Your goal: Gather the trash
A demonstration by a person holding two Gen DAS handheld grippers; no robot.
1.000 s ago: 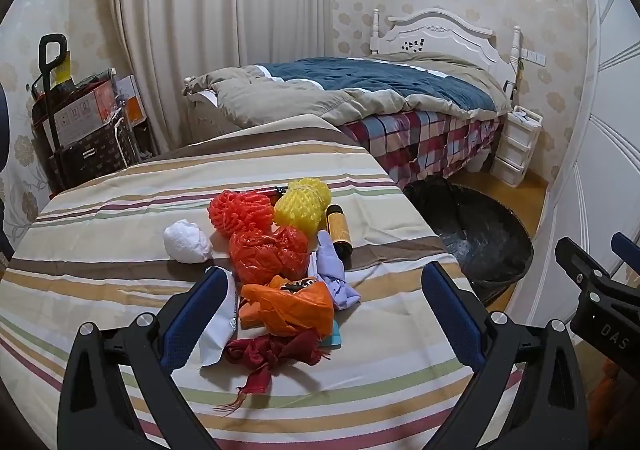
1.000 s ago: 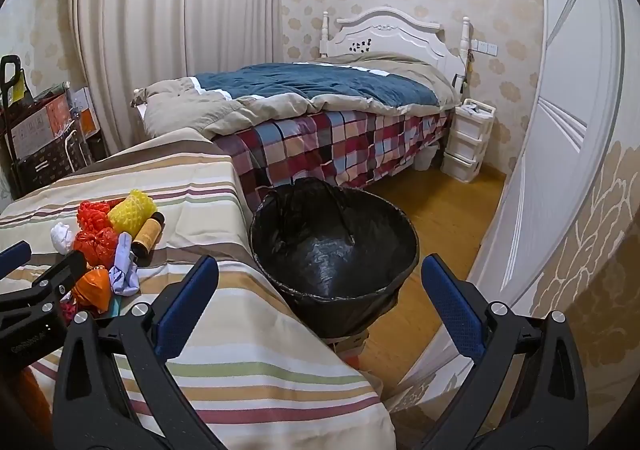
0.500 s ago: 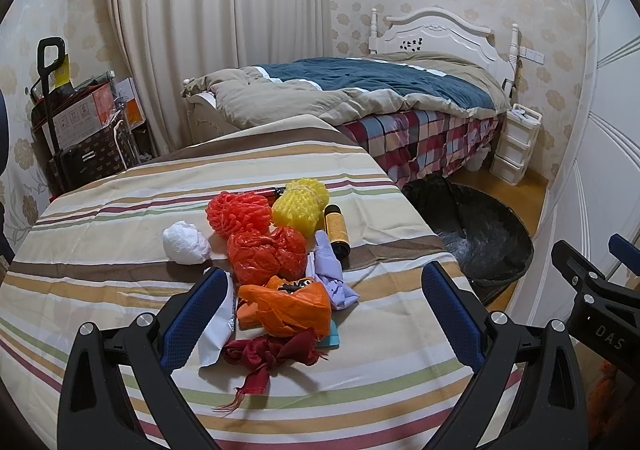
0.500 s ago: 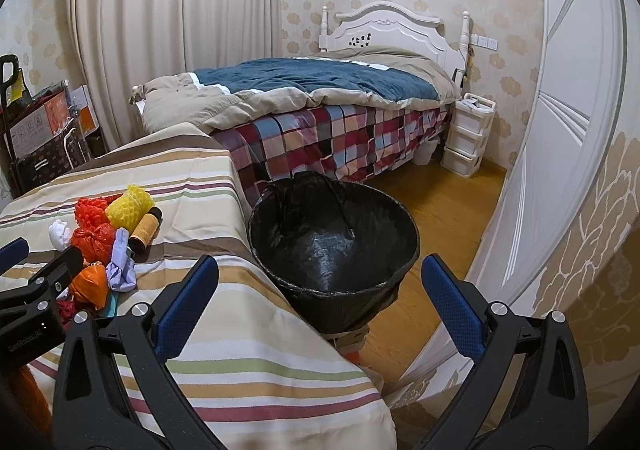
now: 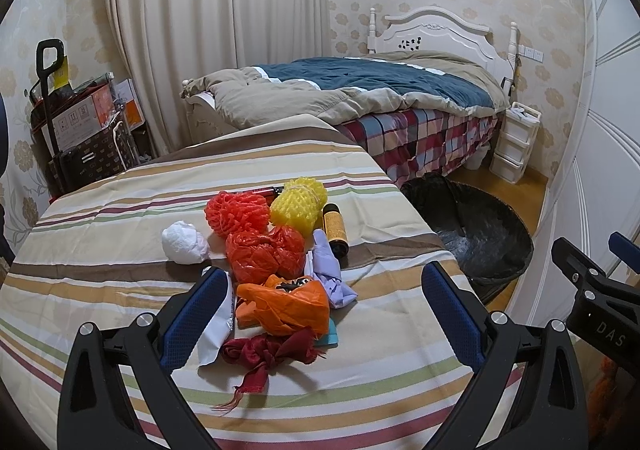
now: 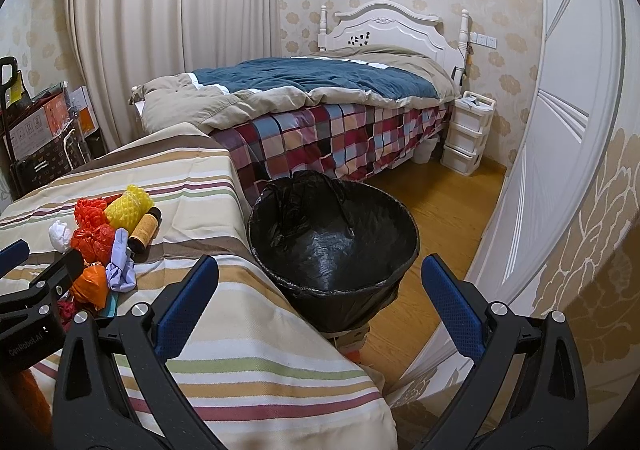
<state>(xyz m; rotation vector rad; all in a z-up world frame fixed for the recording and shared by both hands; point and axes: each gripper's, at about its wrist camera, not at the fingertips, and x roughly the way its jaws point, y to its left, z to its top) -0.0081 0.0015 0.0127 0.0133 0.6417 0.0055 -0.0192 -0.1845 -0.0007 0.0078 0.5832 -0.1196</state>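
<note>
Trash all uncollected by the look of it — the whole pile sits on the striped-cloth worktop (image 5: 100, 250) and nothing reads as binned yet. Pile items, left wrist view: white crumpled paper ball (image 5: 184, 243), orange foam-net wad (image 5: 237, 211), yellow foam-net wad (image 5: 298, 202), crinkled red-orange plastic bag (image 5: 264, 254), orange plastic bag with dark print (image 5: 288, 304), pale lilac crumpled wrapper (image 5: 330, 270), dark red fabric scrap with frayed threads (image 5: 264, 354), flat white paper piece (image 5: 218, 324), small amber cylindrical bottle with dark cap (image 5: 335, 230) lying on its side. Items touching or overlapping each other, bottle just beside the yellow net.

Container: round bin lined with black plastic bag (image 6: 334, 246) on the wooden floor, right against the worktop's edge, below it. Liner looks empty — only shiny black folds visible, no item inside as far as can be told.

Left hand-held gripper (image 5: 320, 302) spread wide, holding nothing, hovering above the near end of the pile. Right hand-held gripper (image 6: 320, 294) also wide apart, empty, aimed toward the bin.

Judgement: task at its start, every piece left to move.
</note>
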